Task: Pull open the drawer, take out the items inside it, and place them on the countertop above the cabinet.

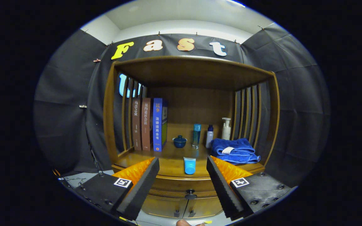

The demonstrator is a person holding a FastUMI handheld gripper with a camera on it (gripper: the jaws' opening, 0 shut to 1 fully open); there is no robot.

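Gripper [182, 175] hangs in front of the cabinet [112, 125], fingers spread wide and holding nothing. Low in the frame, between the fingers, the drawer [181, 192] sits flush and closed, its dark knob [190, 194] dead centre. Just above it, on the countertop [168, 158], a light blue tube [189, 165] lies near the front edge; behind it a small lidded cup [179, 141], two bottles [196, 135], a pump bottle [226, 128] and a folded blue towel [235, 150] to the right, books [149, 124] at mid-left. This fits either lining up on the knob for the pull, or a drawer emptied and closed again with the tube already out. What the drawer holds is hidden.
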